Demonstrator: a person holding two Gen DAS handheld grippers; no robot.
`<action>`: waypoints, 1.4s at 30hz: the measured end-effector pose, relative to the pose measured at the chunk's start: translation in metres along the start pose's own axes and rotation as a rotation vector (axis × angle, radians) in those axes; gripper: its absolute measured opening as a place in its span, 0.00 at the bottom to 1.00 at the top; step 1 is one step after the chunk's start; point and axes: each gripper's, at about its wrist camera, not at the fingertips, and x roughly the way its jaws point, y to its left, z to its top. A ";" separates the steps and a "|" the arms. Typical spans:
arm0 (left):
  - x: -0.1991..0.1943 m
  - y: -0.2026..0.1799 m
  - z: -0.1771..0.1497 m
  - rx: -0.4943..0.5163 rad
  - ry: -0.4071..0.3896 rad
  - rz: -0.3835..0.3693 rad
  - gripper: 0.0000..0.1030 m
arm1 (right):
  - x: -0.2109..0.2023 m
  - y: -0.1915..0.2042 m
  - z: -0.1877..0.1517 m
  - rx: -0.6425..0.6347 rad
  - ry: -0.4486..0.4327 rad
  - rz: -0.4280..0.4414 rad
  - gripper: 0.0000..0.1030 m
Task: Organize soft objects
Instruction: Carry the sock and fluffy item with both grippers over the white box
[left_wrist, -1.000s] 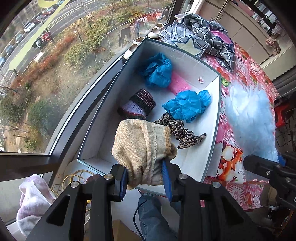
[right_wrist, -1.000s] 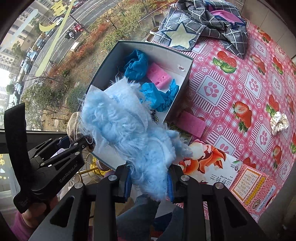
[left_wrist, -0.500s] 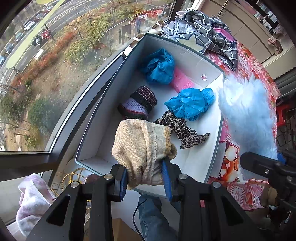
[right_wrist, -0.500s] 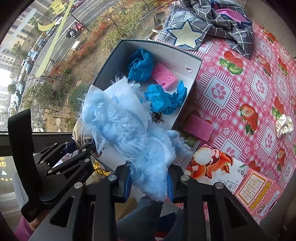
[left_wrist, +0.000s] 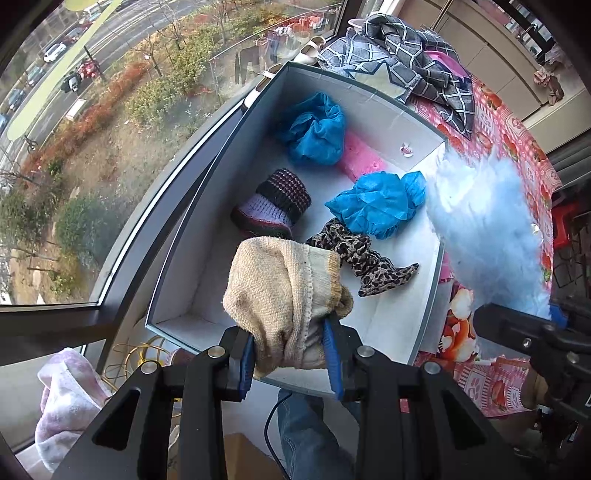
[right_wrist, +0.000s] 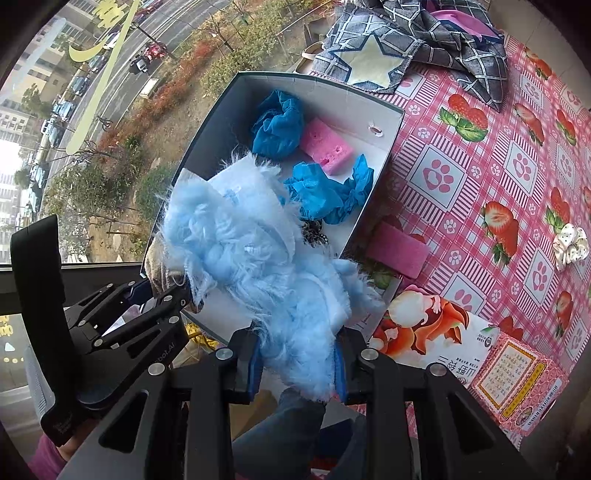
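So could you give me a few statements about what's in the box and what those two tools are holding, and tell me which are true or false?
1. The left gripper is clamped on a beige knitted item. True.
2. The right gripper holds a leopard-print piece. False: its fingers grip a fluffy light-blue item; the leopard-print piece lies in the box.
3. The white box holds two crumpled blue items. True: and.
4. The box is empty apart from those. False: a pink sponge and a striped knitted bootie also lie inside.
5. A second pink sponge lies on the tablecloth beside the box. True.
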 end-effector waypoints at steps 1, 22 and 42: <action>0.000 0.000 0.000 0.001 0.001 0.000 0.34 | 0.000 0.000 0.000 0.000 0.001 0.000 0.30; 0.004 -0.001 0.003 0.011 0.006 0.006 0.34 | 0.002 0.000 0.001 0.003 0.006 -0.002 0.30; 0.016 0.001 0.022 0.006 0.030 0.029 0.34 | 0.014 0.003 0.027 -0.004 0.008 -0.023 0.30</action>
